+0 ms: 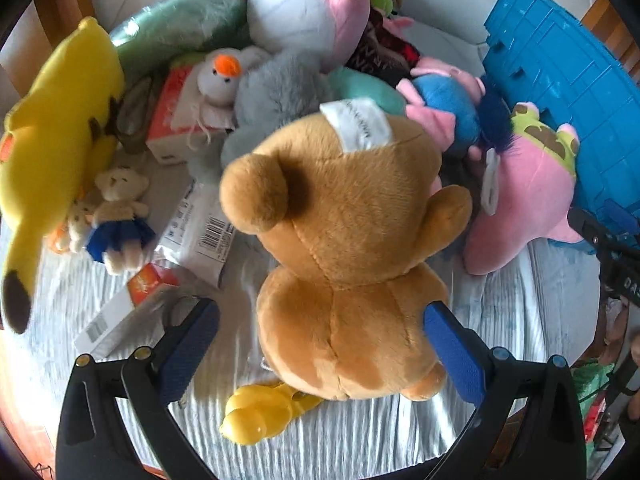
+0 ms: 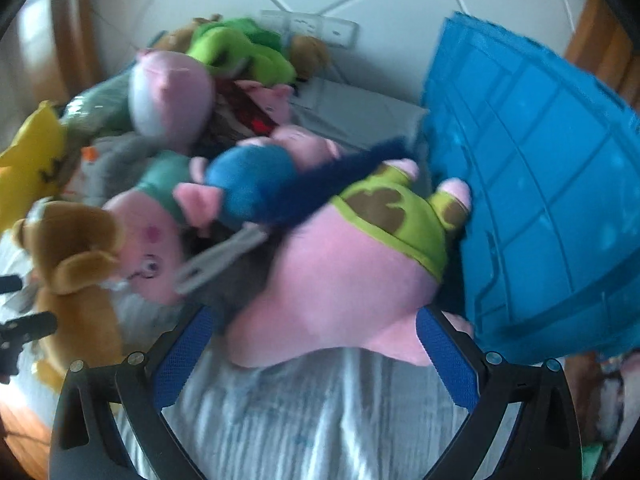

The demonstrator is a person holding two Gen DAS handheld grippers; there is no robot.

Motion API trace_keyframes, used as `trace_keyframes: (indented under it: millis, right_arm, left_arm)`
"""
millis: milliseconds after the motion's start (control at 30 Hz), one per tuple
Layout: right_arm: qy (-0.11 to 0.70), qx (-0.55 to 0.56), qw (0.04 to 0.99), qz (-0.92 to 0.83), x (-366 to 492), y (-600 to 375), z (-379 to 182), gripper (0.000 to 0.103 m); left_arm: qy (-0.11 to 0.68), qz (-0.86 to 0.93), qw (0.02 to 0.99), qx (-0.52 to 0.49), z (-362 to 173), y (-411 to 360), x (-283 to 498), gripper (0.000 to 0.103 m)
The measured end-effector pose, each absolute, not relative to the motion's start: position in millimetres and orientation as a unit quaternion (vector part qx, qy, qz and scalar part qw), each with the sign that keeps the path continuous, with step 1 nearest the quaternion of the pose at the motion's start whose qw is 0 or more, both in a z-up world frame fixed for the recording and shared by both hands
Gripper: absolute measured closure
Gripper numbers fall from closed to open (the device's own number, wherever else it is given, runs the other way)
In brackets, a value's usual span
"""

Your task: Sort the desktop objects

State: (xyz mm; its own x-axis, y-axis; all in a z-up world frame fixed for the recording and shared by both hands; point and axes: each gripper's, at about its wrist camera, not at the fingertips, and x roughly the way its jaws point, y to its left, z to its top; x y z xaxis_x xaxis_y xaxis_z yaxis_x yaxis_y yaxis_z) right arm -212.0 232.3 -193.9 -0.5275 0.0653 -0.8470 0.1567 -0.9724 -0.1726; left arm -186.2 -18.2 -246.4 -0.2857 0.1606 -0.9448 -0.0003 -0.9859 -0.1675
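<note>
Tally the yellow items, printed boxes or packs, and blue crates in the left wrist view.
Yellow items: 2 (yellow plush, yellow plastic toy)
Boxes or packs: 3 (red-and-white box, white barcoded pack, orange-and-white box)
Blue crates: 1 (blue crate)
Total: 6

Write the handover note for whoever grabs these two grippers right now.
Left gripper: open, jaws either side of the brown teddy bear, not closed on it.
Right gripper: open, empty, facing the big pink plush.
Blue crate stands at the right, against the plush pile.
Done: nothing visibly sorted.
Left: the whole pile, the small boxes and the yellow plastic toy.
</note>
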Motion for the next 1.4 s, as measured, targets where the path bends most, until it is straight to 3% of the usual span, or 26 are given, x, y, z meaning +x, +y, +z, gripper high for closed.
trace_keyframes:
  millis: [433, 967, 1000, 1233, 1400]
  right_arm:
    - [0.165, 0.487, -0.039, -0.857, -249, 253, -222, 0.0]
    - [0.177, 0.529, -0.029, -0.83, -281, 247, -277, 0.0]
    - [0.174, 0.533, -0.029, -0.828, -282, 248, -277, 0.002]
    - [0.161, 0.529, -0.019, -0.833, -277, 249, -261, 0.045]
    - [0.147, 0.522, -0.012, -0.84, -272, 253, -249, 0.055]
  left_arm:
    - [-0.05, 0.784, 0.082, -0.614, -278, 10, -203, 0.0]
    - [-0.063, 0.764, 0.09, -0.635, -292, 22, -223, 0.001]
    - [-0.062, 0.764, 0.091, -0.636, -291, 22, -223, 0.003]
    - [-0.055, 0.77, 0.094, -0.628, -278, 24, -219, 0.019]
    - [-0.057, 0.774, 0.089, -0.625, -269, 21, -216, 0.023]
